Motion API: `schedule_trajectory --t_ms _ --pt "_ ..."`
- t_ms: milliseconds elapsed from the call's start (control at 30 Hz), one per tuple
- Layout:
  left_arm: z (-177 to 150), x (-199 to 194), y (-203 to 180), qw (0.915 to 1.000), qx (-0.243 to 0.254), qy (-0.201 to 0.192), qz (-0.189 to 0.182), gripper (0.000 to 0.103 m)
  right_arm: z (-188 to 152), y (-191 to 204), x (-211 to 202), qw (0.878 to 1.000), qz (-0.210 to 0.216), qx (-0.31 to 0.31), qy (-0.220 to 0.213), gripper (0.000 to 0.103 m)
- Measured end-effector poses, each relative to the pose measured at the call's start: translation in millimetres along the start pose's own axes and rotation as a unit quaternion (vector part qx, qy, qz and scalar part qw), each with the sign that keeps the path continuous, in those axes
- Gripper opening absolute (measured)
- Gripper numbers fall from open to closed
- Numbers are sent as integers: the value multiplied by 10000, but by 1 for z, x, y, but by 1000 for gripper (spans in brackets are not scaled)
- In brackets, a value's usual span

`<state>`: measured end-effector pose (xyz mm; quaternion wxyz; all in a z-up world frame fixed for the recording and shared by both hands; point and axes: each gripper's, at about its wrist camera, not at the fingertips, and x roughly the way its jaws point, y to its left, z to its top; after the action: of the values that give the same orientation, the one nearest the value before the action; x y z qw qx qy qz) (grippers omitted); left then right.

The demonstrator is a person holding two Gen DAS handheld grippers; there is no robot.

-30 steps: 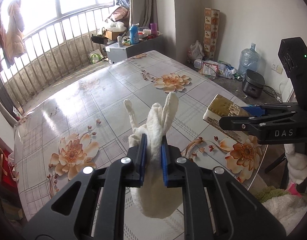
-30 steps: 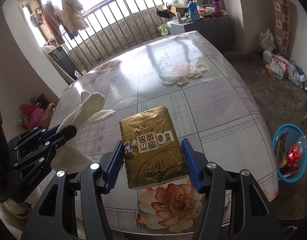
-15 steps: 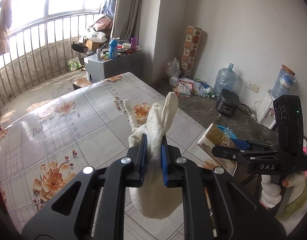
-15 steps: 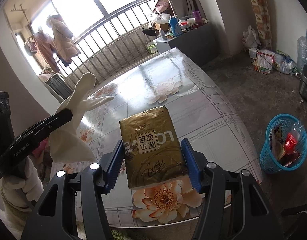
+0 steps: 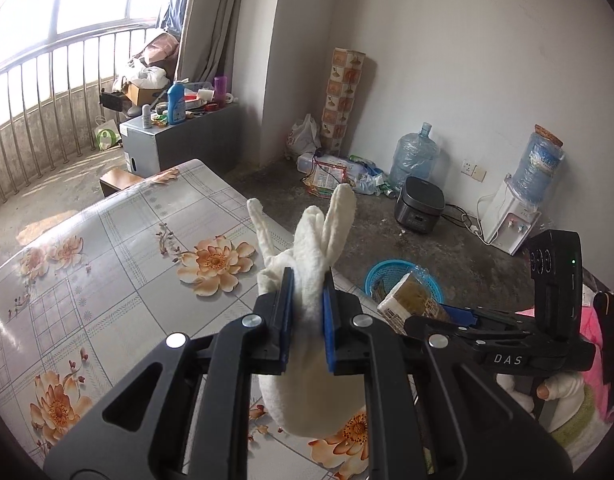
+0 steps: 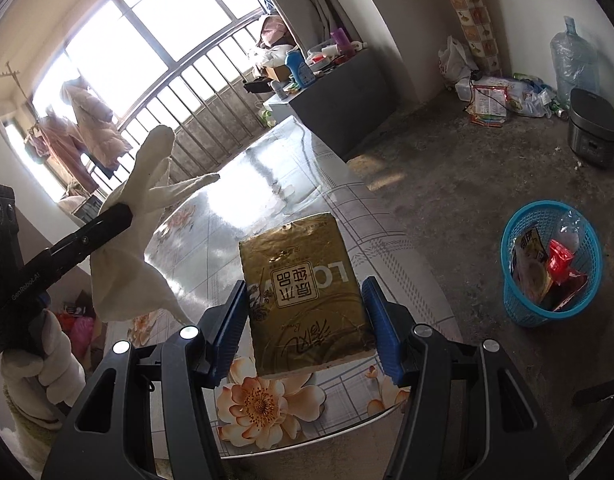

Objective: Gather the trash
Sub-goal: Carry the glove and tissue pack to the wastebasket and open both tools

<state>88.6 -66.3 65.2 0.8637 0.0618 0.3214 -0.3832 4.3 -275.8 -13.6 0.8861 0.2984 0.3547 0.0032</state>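
both grippers have swung off the desk [image 6: 347, 208] toward the blue basket [image 6: 515, 304], now ahead and right of your right gripper [image 6: 305, 320]. that one is clamped on the gold tissue pack [image 6: 303, 292]; your left gripper [image 5: 307, 320] pinches the white glove [image 5: 311, 268]. carry each squarely above the basket rim before you release

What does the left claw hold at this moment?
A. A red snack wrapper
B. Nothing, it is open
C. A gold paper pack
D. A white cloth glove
D. The left claw is shut on the white cloth glove, whose fingers stick up past its tips; the gold pack sits in the right claw.
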Motion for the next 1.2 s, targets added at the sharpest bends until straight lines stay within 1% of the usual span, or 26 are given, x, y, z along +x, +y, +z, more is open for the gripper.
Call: schedule_trajectory --t_ms 300,433,533,633,700,800,867,1000,1067,1100,1133,1167,1200 --pt "25 47 -47 9979 396 148 -481 11 6 -50 -9 9980 -282 533 -204 57" --pt "37 77 -70 9951 548 304 -769 11 10 -84 -23 9932 -619 903 -407 57" --pt "49 102 -86 9921 587 482 -996 11 14 -123 -44 9840 -1005 1320 -648 57" --pt "62 129 -102 9889 585 608 -1221 11 14 -163 -61 9704 -1424 1760 -844 57" --pt "68 151 -114 9856 558 741 -1415 12 12 -189 -67 9607 -1605 2080 -901 57" --pt "75 196 -140 9786 606 1015 -1685 12 11 -221 -64 9482 -1807 2449 -915 57" --pt "73 222 -157 9742 670 1203 -1786 12 9 -241 -60 9414 -1878 2652 -902 57" --pt "67 276 -190 9649 676 1525 -2028 12 13 -280 -42 9296 -1880 3069 -793 57" --pt "61 306 -205 9620 697 1595 -2105 19 16 -300 -29 9258 -1895 3190 -727 57" --pt "57 317 -210 9625 691 1601 -2080 34 18 -310 -21 9238 -1886 3253 -716 57" --pt "52 332 -214 9659 682 1604 -1915 57 18 -322 -11 9223 -1855 3318 -691 58" --pt "47 345 -218 9697 672 1576 -1741 64 18 -336 1 9192 -1857 3419 -611 61" --pt "43 353 -221 9706 671 1559 -1708 66 14 -348 13 9145 -1904 3534 -506 63"
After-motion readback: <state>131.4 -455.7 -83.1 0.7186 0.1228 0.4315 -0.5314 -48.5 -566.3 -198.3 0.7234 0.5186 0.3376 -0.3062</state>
